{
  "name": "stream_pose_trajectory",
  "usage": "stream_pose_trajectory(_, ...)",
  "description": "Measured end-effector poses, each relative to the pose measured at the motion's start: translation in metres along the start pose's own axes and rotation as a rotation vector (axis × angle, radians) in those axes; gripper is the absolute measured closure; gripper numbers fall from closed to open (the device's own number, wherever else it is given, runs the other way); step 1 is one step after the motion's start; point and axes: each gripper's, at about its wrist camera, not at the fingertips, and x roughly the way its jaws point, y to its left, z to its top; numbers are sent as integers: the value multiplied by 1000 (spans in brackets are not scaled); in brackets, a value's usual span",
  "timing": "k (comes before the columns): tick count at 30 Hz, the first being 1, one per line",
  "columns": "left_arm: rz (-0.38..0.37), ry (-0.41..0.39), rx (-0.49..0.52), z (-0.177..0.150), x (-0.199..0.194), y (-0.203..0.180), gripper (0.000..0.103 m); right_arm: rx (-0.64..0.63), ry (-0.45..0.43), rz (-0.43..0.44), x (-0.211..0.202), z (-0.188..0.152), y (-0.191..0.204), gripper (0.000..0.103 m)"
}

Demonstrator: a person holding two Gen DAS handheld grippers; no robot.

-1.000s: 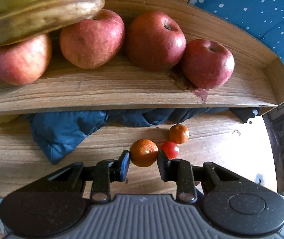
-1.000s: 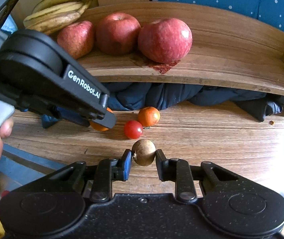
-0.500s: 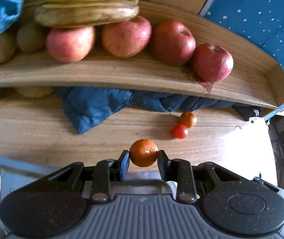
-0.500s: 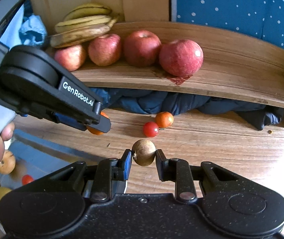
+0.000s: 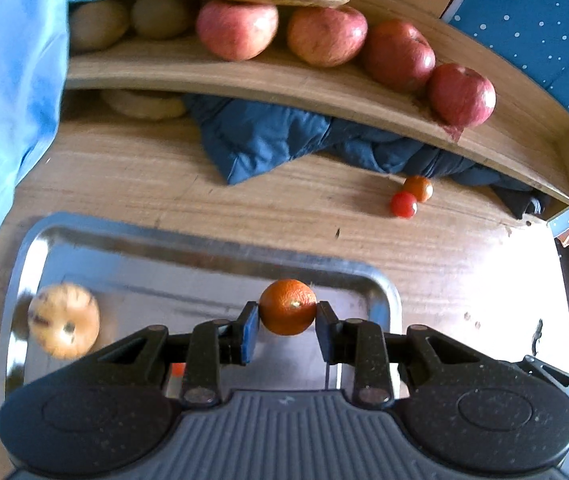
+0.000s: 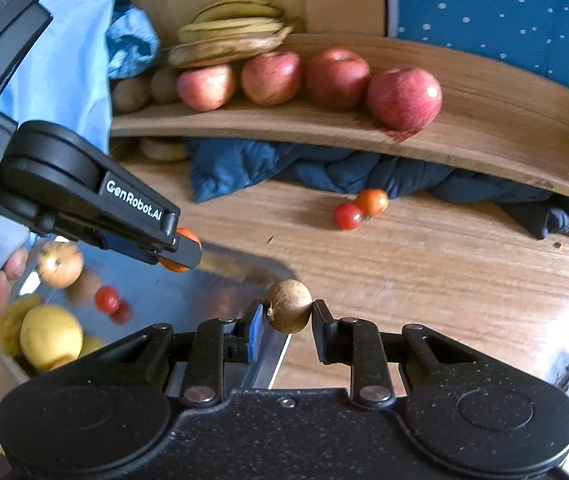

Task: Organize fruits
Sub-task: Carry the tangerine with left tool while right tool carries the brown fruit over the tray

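My left gripper is shut on a small orange and holds it over the far right part of a metal tray. In the right wrist view the left gripper hangs over the tray. My right gripper is shut on a small brown round fruit above the tray's right corner. On the tray lie a spotted yellowish fruit, a yellow fruit and a cherry tomato. A cherry tomato and a small orange lie on the table.
A wooden shelf at the back holds several red apples, bananas and brown fruits. A dark blue cloth lies under it. A light blue cloth hangs at the left.
Both grippers have pulled back from the shelf with their fruits. The metal tray has come into view beneath them.
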Motion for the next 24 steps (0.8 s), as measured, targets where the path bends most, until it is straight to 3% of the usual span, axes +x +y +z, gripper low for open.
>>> stream_pose_trajectory(9,6,13,-22,-33,-7,3,70,-63,36,72,-11,-25,23,76)
stream_pose_trajectory(24,-2,44,-33,-66,-11,6,70,-102,94,107,-24,-56,38,76)
